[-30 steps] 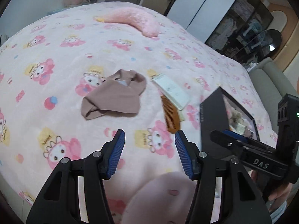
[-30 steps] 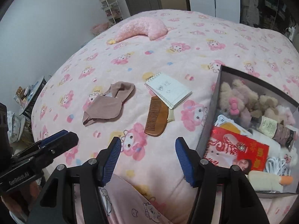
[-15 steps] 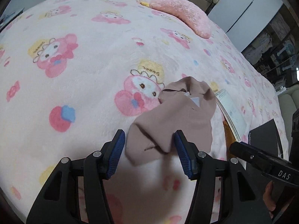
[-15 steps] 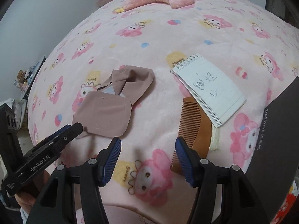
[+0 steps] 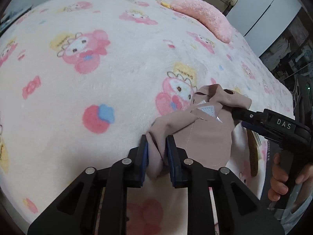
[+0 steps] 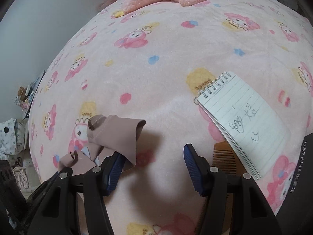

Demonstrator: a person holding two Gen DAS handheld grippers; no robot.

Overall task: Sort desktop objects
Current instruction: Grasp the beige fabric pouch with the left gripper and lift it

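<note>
A beige cloth garment [image 5: 207, 129] lies bunched on the pink cartoon blanket [image 5: 97, 68]. My left gripper [image 5: 156, 146] is shut on its near edge, the fabric pinched between the blue pads. The garment also shows in the right wrist view [image 6: 115, 135], draped over the left finger [image 6: 115, 168] of my right gripper [image 6: 154, 166], which is open with nothing between its jaws. A spiral notebook [image 6: 242, 121] and a wooden comb [image 6: 225, 158] lie to the right of it.
A black box [image 6: 299, 176] stands at the right edge. A pink fluffy pillow [image 5: 203, 17] lies at the far side of the bed. The bed's left edge drops to a cluttered floor [image 6: 13, 137].
Both grippers moved forward and down to the garment. My left gripper closed on its near edge. The right gripper stayed open and slid its left finger under the cloth.
</note>
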